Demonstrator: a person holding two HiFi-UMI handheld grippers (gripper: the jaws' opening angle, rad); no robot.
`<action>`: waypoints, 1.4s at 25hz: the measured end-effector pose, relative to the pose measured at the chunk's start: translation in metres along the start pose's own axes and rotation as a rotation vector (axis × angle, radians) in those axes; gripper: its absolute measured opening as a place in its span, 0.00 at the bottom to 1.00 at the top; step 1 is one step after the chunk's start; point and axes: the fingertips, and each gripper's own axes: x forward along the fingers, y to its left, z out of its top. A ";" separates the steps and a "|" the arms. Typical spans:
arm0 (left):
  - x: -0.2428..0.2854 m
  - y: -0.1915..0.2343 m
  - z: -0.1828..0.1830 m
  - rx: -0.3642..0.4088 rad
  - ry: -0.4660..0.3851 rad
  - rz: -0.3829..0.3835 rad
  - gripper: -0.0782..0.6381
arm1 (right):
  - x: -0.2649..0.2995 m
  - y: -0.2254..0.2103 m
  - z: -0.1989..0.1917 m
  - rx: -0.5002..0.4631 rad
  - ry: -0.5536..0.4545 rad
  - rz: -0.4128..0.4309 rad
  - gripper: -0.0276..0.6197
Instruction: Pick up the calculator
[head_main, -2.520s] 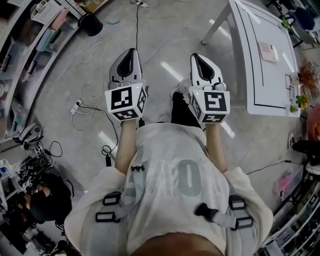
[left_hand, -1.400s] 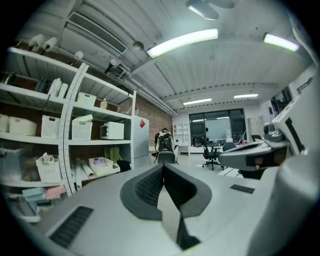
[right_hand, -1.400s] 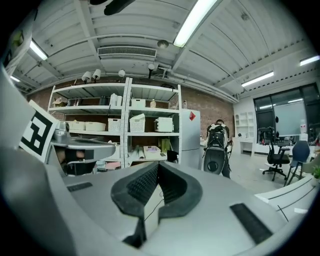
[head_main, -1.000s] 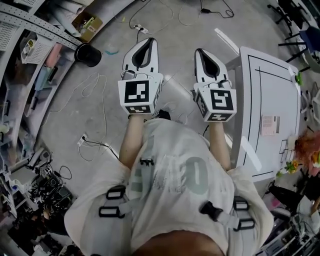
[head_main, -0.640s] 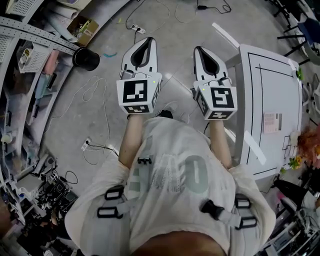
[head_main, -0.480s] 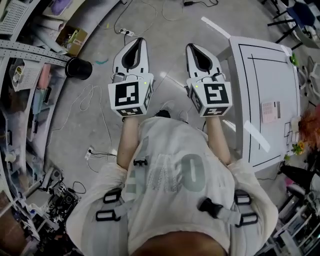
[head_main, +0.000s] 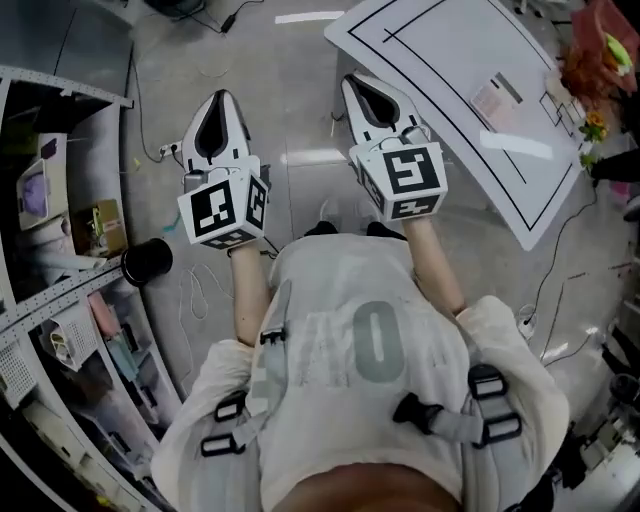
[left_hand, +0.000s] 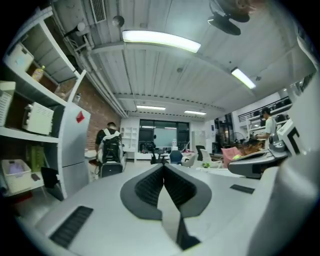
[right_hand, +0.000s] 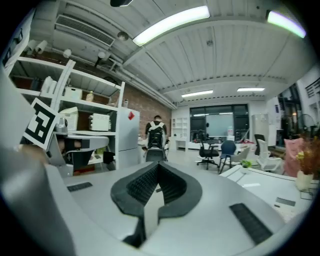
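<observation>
A small pale pink flat rectangle (head_main: 497, 97), which looks like the calculator, lies on the white table (head_main: 430, 60) at the top right of the head view. My right gripper (head_main: 352, 78) (right_hand: 158, 164) is held level beside the table's near edge, jaws shut with nothing between them. To its left, over the bare floor, my left gripper (head_main: 221, 95) (left_hand: 163, 165) is also shut and empty. In the right gripper view the table (right_hand: 262, 186) shows at the right, and I cannot make out the calculator there.
Shelving with boxes (head_main: 60, 300) lines the left side, with a black bin (head_main: 147, 262) at its foot. A power strip with cables (head_main: 168, 150) lies on the floor. Flowers (head_main: 590, 60) stand at the table's far end. A person with a backpack (right_hand: 156, 135) and office chairs (right_hand: 227, 150) are far ahead.
The head view has swung round: the table moved from the right side to the top right, close to the right gripper. Both grippers stayed shut and side by side.
</observation>
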 end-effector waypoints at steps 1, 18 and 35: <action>0.011 -0.015 0.002 -0.001 -0.004 -0.052 0.14 | -0.008 -0.017 -0.001 0.016 -0.005 -0.058 0.05; 0.063 -0.207 -0.011 -0.053 0.034 -0.643 0.14 | -0.169 -0.137 -0.060 0.159 0.041 -0.693 0.05; 0.104 -0.337 -0.006 -0.050 0.029 -0.812 0.14 | -0.209 -0.236 -0.060 0.146 0.017 -0.759 0.05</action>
